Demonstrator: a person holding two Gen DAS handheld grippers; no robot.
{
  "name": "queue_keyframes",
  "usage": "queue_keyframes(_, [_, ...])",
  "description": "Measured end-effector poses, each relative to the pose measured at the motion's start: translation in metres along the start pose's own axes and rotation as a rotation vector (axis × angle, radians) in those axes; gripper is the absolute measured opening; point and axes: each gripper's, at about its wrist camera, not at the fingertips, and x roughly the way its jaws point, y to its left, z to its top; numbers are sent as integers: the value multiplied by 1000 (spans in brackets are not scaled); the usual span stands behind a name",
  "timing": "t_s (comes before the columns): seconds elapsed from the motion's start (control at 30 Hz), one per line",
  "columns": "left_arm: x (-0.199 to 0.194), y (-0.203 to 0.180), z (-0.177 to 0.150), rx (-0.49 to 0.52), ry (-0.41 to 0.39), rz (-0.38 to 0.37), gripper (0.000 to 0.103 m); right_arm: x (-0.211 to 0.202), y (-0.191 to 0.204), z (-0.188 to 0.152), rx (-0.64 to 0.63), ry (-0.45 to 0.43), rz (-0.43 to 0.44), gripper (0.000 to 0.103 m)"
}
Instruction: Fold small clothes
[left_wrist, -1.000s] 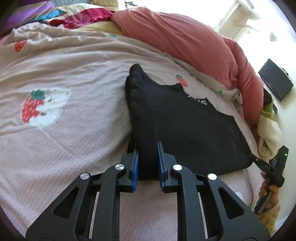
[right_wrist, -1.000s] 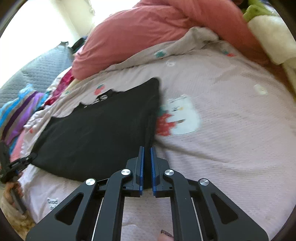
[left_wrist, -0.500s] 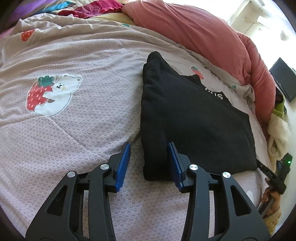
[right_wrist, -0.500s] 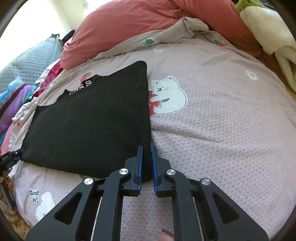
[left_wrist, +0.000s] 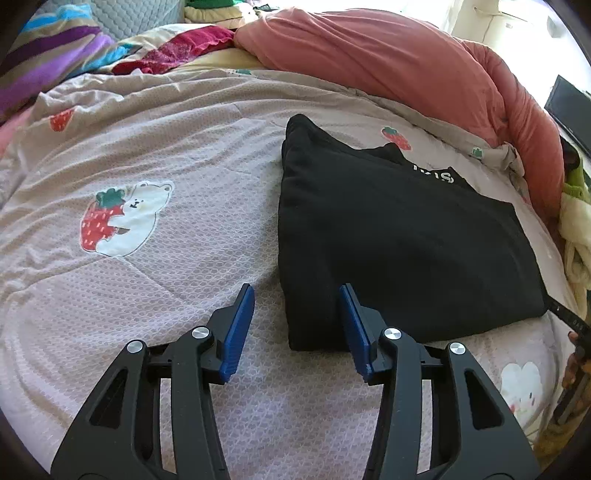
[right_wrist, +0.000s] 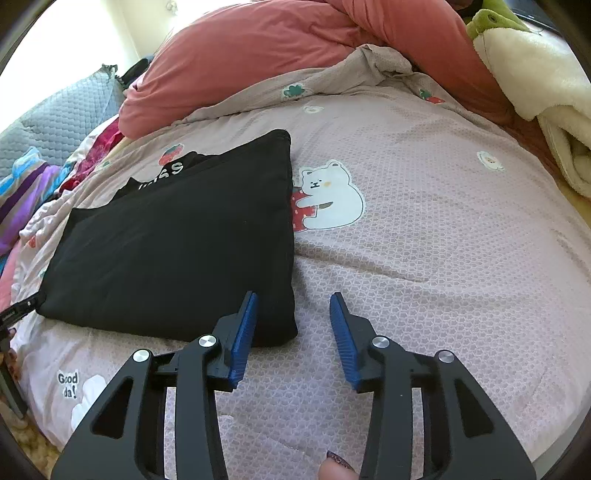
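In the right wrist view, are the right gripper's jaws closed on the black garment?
No, the right gripper has its jaws spread wide, holding nothing, at the black garment's near corner.

R gripper (right_wrist: 293, 325) jaws apart beside folded black top (right_wrist: 177, 243).

**Bright daylight, blown-out corners, strong fisheye bend**

Both views are well lit by daylight. In the left wrist view the light enters from the upper right, where the wall (left_wrist: 491, 22) washes out to white; in the right wrist view the upper left corner is overexposed in the same way. The pink bedspread (left_wrist: 147, 258) shows its weave sharply mid-frame, with soft, shallow shadows in its wrinkles. The black garment (left_wrist: 399, 251) reads as a nearly flat dark mass with little fold detail. It casts a thin shadow along its edge (right_wrist: 299, 258). Straight lines curve towards the rims, and a dark vignette rings each picture. The edges look smeared and softer than the centre.
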Motion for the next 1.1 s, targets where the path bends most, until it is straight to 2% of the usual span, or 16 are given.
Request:
queue_keyframes(0.13, [-2,-4,-1,18,-6,15,44,-3,2,-1,4,-2,8,51])
queue_keyframes(0.27, [-5,-7,-3,32,-10,21,45,-5,5,-2,-2,-5,11,56])
queue_keyframes(0.3, [-5,-7,-3,35,-11,22,45,-6,6,-2,-4,-8,10,60])
queue_keyframes(0.5, [-13,-11,-5,52,-32,31,52,-14,11,0,-11,-25,15,65])
queue_keyframes(0.6, [-17,-11,-5,53,-45,34,58,-19,14,1,-11,-38,23,72])
queue_keyframes(0.67, [-19,-10,-5,51,-51,42,61,-23,18,2,-17,-42,31,72])
queue_keyframes(0.8, [-23,-4,-3,33,-67,49,73,-29,28,4,-40,-54,40,73])
queue_keyframes(0.83, [-25,-3,-2,29,-72,49,77,-30,31,4,-44,-58,41,82])
queue_keyframes(0.9, [-28,1,-1,16,-84,52,81,-33,35,5,-53,-69,48,88])
queue_keyframes(1.03, [-32,7,0,2,-99,72,92,-36,49,6,-81,-71,65,88])
queue_keyframes(1.1, [-34,10,1,-4,-106,78,93,-37,57,7,-99,-74,71,88])
